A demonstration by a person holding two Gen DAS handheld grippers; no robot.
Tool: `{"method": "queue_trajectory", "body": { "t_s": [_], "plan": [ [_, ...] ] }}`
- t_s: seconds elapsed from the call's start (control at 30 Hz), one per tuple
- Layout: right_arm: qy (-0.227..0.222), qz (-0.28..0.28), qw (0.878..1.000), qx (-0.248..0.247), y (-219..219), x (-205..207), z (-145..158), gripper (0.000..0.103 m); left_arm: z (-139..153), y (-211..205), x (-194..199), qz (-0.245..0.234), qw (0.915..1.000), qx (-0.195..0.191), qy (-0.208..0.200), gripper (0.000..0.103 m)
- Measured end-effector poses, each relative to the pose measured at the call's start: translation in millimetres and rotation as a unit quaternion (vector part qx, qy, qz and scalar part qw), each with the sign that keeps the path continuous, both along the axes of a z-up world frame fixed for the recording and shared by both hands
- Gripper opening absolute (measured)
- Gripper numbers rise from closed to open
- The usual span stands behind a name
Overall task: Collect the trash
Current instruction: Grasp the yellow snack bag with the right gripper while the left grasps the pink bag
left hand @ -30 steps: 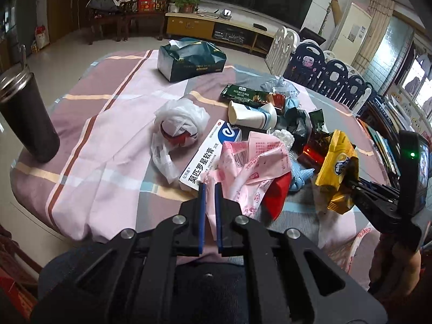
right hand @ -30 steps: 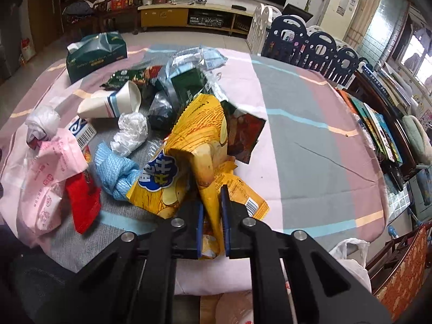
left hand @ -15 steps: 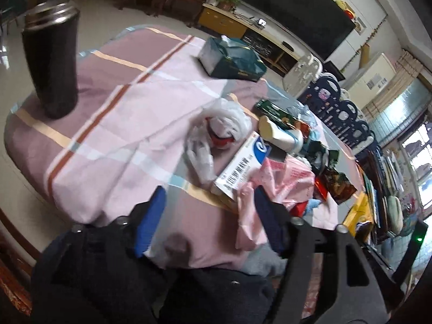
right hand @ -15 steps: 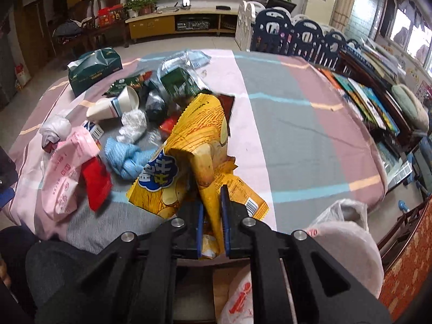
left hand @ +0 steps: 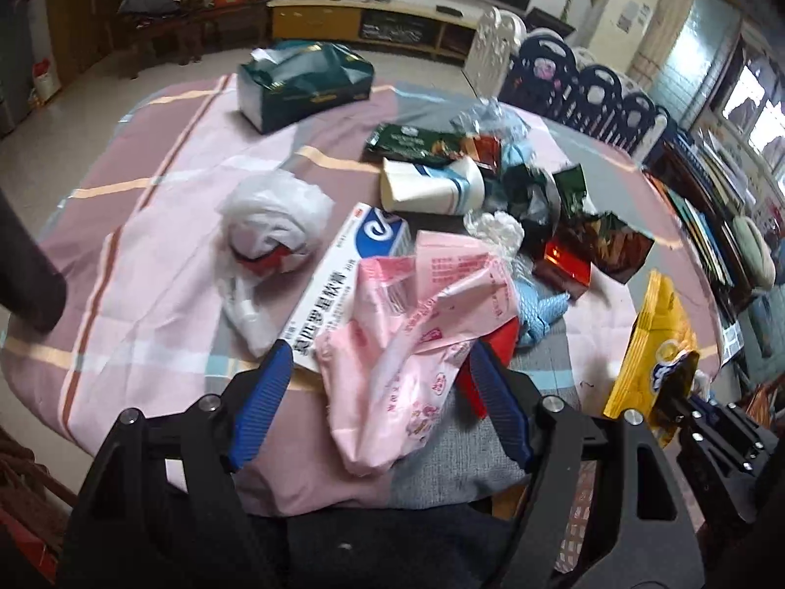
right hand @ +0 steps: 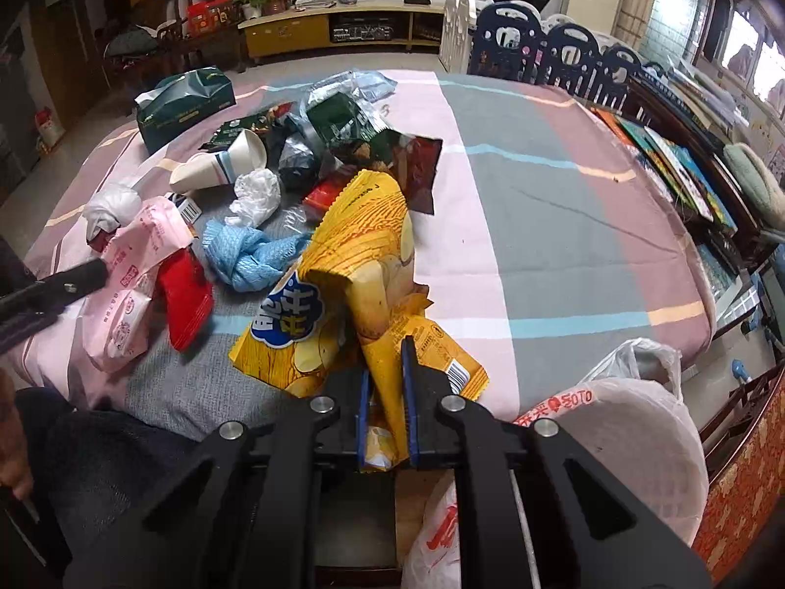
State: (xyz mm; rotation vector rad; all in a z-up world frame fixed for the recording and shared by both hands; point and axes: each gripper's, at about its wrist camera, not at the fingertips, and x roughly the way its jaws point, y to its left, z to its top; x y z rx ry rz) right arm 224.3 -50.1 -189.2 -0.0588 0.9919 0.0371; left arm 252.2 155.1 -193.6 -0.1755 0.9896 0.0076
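Left wrist view: the left claw (left hand: 380, 402) has its jaws apart and closing, with the near end of a crumpled pink bag (left hand: 407, 343) lying between the blue pads (left hand: 260, 407), which do not press on it. Ahead and left of this claw lie a knotted white bag (left hand: 274, 235) and a white medicine box (left hand: 338, 289), the box touching the pink bag. Straight ahead lies a paper cup (left hand: 431, 186) on its side; beyond it, to the left, sits a green tissue box (left hand: 304, 81). Ahead and right lie a red wrapper (left hand: 495, 348), a blue cloth (left hand: 539, 309) and dark snack wrappers (left hand: 613, 245). All rest on the desk (left hand: 162, 226), covered with a striped pink and grey cloth.

Right wrist view: the right claw (right hand: 385, 392) is clamped on a yellow chip bag (right hand: 353, 270), whose top rises ahead of the jaws above the near desk edge. Below and right of this claw hangs a white plastic bag (right hand: 628, 432) with red print, beside the desk edge.
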Motion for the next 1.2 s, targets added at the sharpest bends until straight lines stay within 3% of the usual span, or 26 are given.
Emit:
{"method": "queue_trajectory", "body": {
  "t_s": [0.03,0.13,0.2,0.4,0.57,0.93,1.2],
  "plan": [
    [-0.005,0.002,1.0,-0.004,1,-1,2,0.012,-7,-3,3,-0.009,0.9999,0.005,0.01,0.052],
    [-0.012,0.003,1.0,-0.005,1,-2,7,0.012,-26,-9,5,-0.021,0.9989,0.022,0.036,0.023],
    [-0.017,0.005,1.0,-0.003,2,-3,11,0.012,-27,-6,2,-0.023,0.9992,0.014,0.03,0.017],
    [-0.035,0.009,0.999,-0.002,3,-8,22,0.012,-7,1,-10,0.003,0.9995,0.023,-0.021,0.014],
    [-0.045,0.008,0.999,0.001,0,-11,29,0.012,26,12,-30,0.045,0.9948,0.027,-0.087,0.014],
    [-0.032,0.004,0.999,0.003,3,-13,20,0.012,47,-1,-70,0.051,0.9913,0.038,-0.115,0.014],
    [-0.08,-0.02,0.996,0.017,-29,-24,71,0.012,65,-20,-84,0.022,0.9911,0.018,-0.13,0.014]
  ]
}}
